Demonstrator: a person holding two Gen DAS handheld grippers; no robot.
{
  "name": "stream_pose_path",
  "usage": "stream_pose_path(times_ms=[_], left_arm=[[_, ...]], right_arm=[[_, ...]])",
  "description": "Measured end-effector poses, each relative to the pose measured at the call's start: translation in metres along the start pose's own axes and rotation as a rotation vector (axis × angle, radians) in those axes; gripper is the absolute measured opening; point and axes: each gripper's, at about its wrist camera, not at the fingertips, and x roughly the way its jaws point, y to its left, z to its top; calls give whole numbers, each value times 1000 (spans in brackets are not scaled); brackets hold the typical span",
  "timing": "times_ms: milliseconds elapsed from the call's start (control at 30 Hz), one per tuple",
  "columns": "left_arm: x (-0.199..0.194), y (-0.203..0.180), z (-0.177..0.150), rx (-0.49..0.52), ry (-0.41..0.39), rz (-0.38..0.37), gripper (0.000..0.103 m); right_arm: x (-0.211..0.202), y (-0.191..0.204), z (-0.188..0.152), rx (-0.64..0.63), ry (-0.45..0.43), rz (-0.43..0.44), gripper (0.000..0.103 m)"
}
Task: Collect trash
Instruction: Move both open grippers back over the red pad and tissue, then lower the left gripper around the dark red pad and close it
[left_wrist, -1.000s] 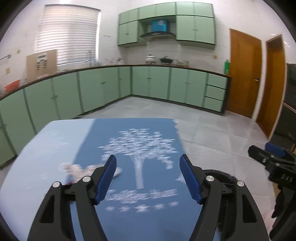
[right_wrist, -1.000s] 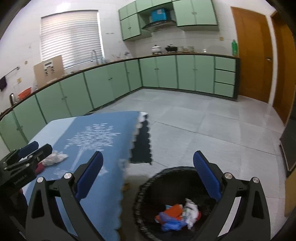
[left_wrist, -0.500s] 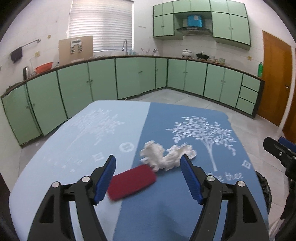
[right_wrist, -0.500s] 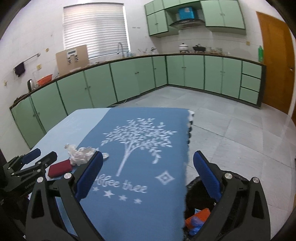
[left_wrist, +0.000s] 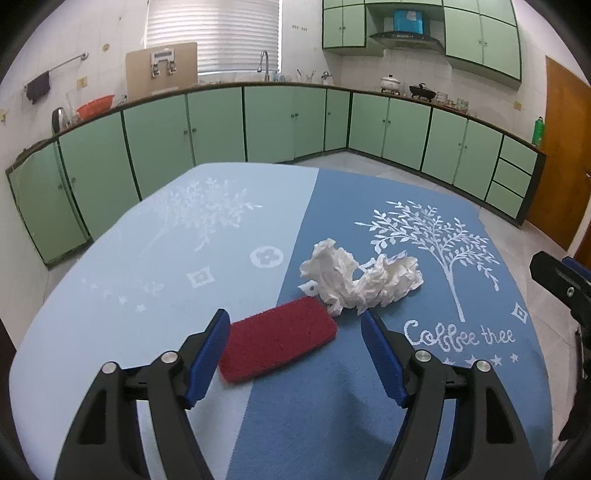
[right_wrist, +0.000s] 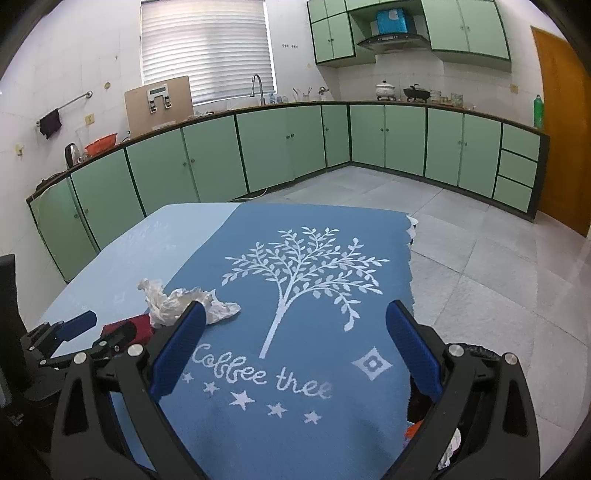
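a: left gripper (left_wrist: 293, 328) status?
b: jaws spread wide, nothing between the pads. hovers low over the two-tone blue tablecloth (left_wrist: 147, 266). flat dark red rectangular scrub pad (left_wrist: 277, 339) lies straight ahead, its near end in the gap between the fingertips.
a: pad's long axis?
b: diagonal. near-left end to far-right end, skewed against the closing line of the fingers. it lies flat on the cloth, so the judgement is that a pinch must come down over its short width.
a: next thing out?
b: crumpled white tissue paper (left_wrist: 360, 278), just beyond the pad and a bit right. its near edge looks to touch the pad's far-right corner. long axis runs left-right.
a: right gripper (right_wrist: 293, 321)?
b: also spread, holding nothing. sits further right over the dark blue half with the white tree print. from the right wrist view the tissue (right_wrist: 184, 301) is off to its left, the red pad (right_wrist: 138, 325) further left and partly hidden by the left tool.
a: so which one is nearer?
b: left, clearly, for both items. pad first, probably.
a: counts?
b: on the table: one red pad, one tissue wad. two grippers. black waste bin (right_wrist: 476, 352) at the table's right edge, only its rim and a few scraps inside are visible; can't count those.
a: background?
b: green cabinets along the far walls, nothing relevant.
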Motion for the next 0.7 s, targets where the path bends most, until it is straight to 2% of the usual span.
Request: stream_pose_path(times_ms=[367, 600, 700], left_arm=[[21, 3, -1, -34, 89, 7, 72], [22, 0, -1, -25, 95, 18, 71], [20, 6, 0, -55, 86, 28, 51]], right_arm=[[13, 3, -2, -1, 20, 14, 95], [20, 6, -2, -8, 28, 23, 95], [22, 8, -2, -13, 32, 27, 95]])
